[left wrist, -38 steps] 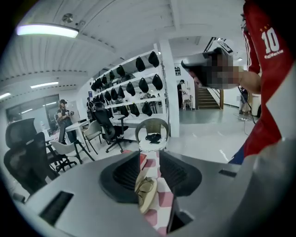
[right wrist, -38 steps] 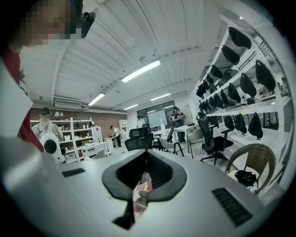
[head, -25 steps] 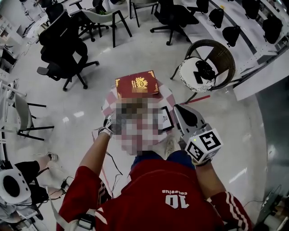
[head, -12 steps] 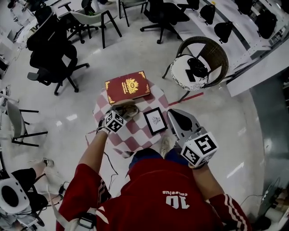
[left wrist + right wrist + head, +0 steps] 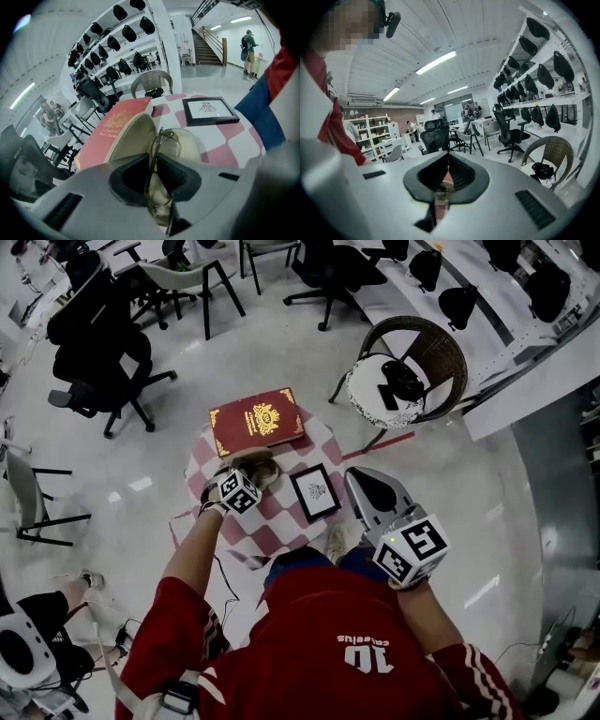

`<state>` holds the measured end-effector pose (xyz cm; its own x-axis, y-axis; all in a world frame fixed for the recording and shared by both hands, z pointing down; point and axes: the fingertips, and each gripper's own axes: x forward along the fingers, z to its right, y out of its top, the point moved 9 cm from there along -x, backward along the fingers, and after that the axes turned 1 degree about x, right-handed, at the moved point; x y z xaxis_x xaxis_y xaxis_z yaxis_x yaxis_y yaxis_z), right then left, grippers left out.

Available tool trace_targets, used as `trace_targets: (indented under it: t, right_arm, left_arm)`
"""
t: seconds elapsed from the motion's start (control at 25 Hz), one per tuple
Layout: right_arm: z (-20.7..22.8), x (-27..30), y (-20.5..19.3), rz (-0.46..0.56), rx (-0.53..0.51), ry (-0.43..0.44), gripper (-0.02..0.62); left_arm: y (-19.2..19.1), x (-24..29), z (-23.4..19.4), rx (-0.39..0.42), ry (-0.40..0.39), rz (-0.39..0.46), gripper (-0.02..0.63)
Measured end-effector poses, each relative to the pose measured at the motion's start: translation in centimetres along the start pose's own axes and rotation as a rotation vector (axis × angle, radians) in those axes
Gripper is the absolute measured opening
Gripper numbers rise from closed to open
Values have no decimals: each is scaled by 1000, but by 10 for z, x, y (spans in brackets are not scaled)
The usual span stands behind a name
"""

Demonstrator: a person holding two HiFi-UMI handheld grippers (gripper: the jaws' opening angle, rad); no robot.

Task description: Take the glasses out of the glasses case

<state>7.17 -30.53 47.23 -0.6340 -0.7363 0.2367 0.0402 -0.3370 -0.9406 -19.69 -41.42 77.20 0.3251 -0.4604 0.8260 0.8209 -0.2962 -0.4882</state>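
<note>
A beige glasses case [image 5: 262, 467] lies open on the small checked table [image 5: 272, 526], its lid [image 5: 133, 133] raised. Thin wire-framed glasses [image 5: 165, 139] stand on edge in it. My left gripper [image 5: 249, 478] points steeply down into the case. In the left gripper view its jaws [image 5: 153, 161] have just been closing and the pads now press on the glasses' frame. My right gripper [image 5: 366, 486] hovers at the table's near right edge, apart from the case. It [image 5: 449, 161] is shut with nothing in it.
A red book with gold print [image 5: 257, 420] lies at the table's far side, just behind the case. A black picture frame [image 5: 314, 491] lies right of the case. A wicker chair [image 5: 412, 371] stands at the far right, office chairs at the far left.
My left gripper has come down onto the open case. The right gripper has hardly moved.
</note>
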Motion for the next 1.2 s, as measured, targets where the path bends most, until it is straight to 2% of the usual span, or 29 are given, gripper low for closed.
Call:
trace_targets:
  t: [0.12, 0.6, 0.84, 1.2]
  right_arm:
    - [0, 1, -2, -11, 7, -1, 17]
    - [-2, -7, 10, -8, 30, 2, 17]
    - [-4, -13, 26, -5, 27, 14, 17]
    - [-9, -18, 30, -19, 8, 46, 17]
  left_arm:
    - [1, -2, -1, 3, 9, -2, 25]
    - [11, -27, 1, 13, 0, 14, 21]
    - [26, -53, 0, -24, 33, 57, 21]
    - [42, -103, 3, -127, 91, 165, 21]
